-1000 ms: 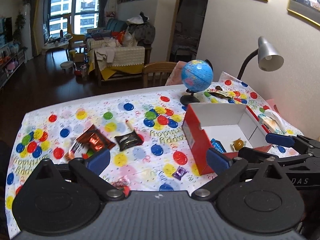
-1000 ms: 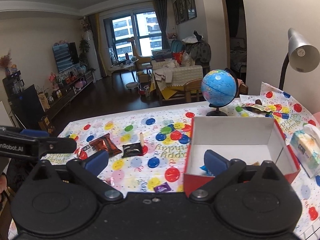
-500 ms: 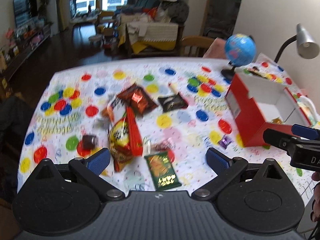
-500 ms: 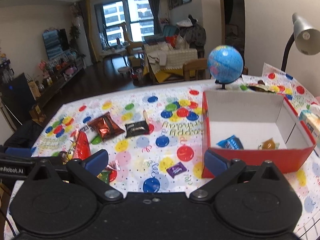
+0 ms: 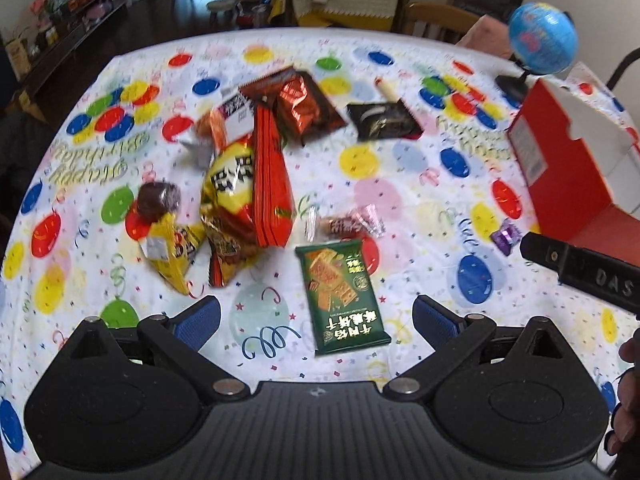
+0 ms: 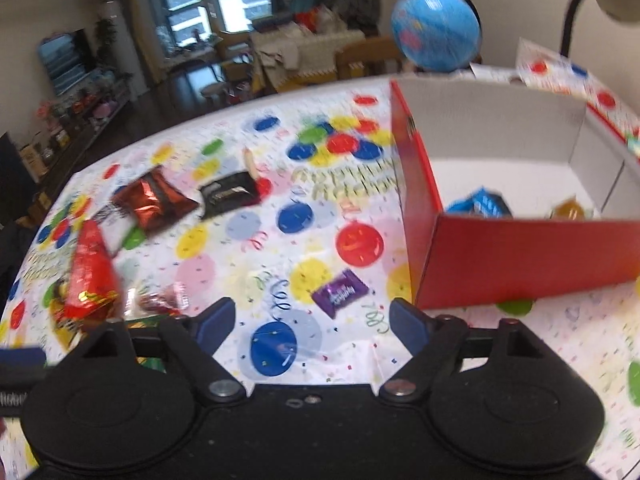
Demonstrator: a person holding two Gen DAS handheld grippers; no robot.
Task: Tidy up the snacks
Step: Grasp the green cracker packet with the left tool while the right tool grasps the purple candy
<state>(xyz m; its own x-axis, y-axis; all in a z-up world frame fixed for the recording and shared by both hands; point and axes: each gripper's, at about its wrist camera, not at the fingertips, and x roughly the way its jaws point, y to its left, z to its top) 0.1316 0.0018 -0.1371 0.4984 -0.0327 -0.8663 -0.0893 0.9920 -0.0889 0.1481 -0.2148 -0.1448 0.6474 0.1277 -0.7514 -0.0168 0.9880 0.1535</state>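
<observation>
Reaching for loose snacks is judged the step in hand; the left gripper (image 5: 316,316) is held wide and empty over the green packet (image 5: 340,294); the right gripper (image 6: 310,320), just narrowed, still empty, is aimed at the purple candy (image 6: 340,293) beside the red box (image 6: 520,256); lowering and closing are called for next; a balloon-print tablecloth (image 5: 400,168) is spread in a living room

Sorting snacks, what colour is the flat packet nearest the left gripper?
Dark green packet with gold lettering, clearest in the left wrist view.

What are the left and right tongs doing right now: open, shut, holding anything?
Left tongs: open, holding nothing, above the green packet.
Right tongs: open, have just been closing, nothing between them; the purple candy lies just ahead.
</observation>
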